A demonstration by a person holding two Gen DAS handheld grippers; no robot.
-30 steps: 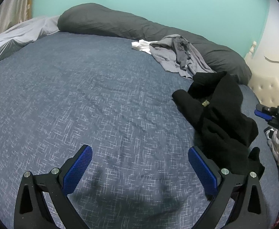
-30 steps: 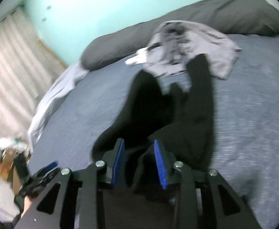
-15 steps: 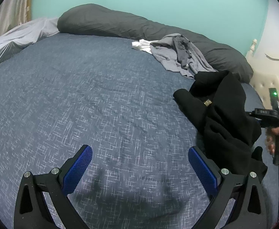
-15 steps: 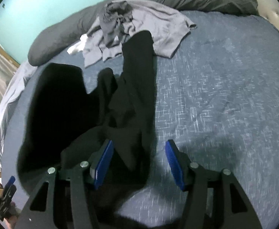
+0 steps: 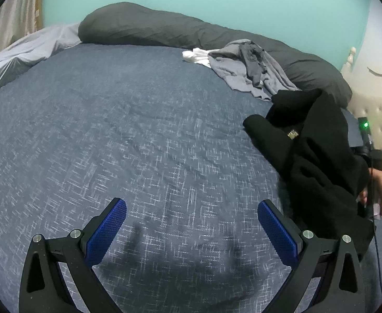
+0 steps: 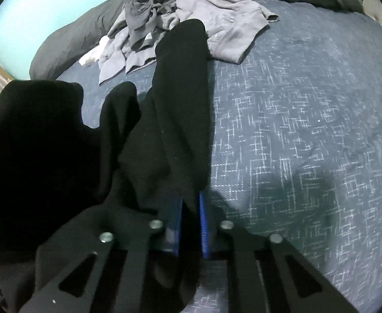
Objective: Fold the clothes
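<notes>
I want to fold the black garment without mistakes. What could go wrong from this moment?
1. The right gripper is closing on a bunched fold of the black garment; it may catch several layers.
2. A black sleeve end lies on the grey shirt; pulling could drag it.
3. The left gripper is open and holds nothing, so the garment may hang crooked.

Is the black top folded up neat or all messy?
Messy. The black top lies bunched in lumps on the bed, one sleeve sticking out.
</notes>
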